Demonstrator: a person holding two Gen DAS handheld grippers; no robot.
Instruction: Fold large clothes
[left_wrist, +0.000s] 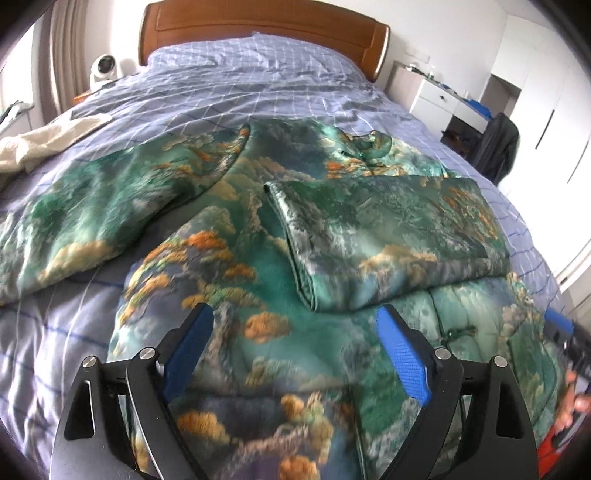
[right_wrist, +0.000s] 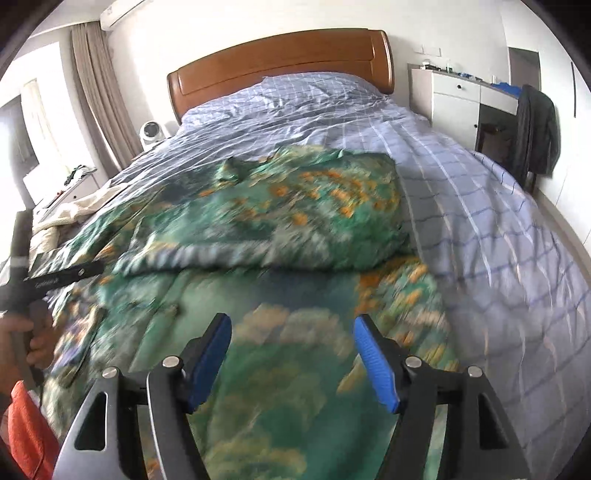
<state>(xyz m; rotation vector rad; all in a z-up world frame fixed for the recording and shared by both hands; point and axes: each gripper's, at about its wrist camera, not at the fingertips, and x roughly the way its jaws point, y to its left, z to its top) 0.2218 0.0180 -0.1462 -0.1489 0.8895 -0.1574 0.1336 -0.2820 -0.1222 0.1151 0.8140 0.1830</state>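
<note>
A large green garment (left_wrist: 258, 236) printed with orange trees lies spread on the bed. Its right sleeve (left_wrist: 388, 236) is folded across the body, and its left sleeve (left_wrist: 110, 206) stretches out to the left. My left gripper (left_wrist: 295, 321) hovers above the garment's lower part, open, with nothing between its blue pads. In the right wrist view the same garment (right_wrist: 280, 229) fills the middle, blurred. My right gripper (right_wrist: 293, 332) is open above it and holds nothing. The other gripper (right_wrist: 62, 275) and the hand (right_wrist: 35, 339) on it show at the left edge.
The bed has a light blue checked cover (left_wrist: 258, 85) and a wooden headboard (left_wrist: 258, 26). A cream cloth (left_wrist: 44, 140) lies at the left edge of the bed. A small white fan (left_wrist: 103, 68) stands on the left; a white desk (left_wrist: 439, 99) and a dark draped chair (left_wrist: 495, 147) on the right.
</note>
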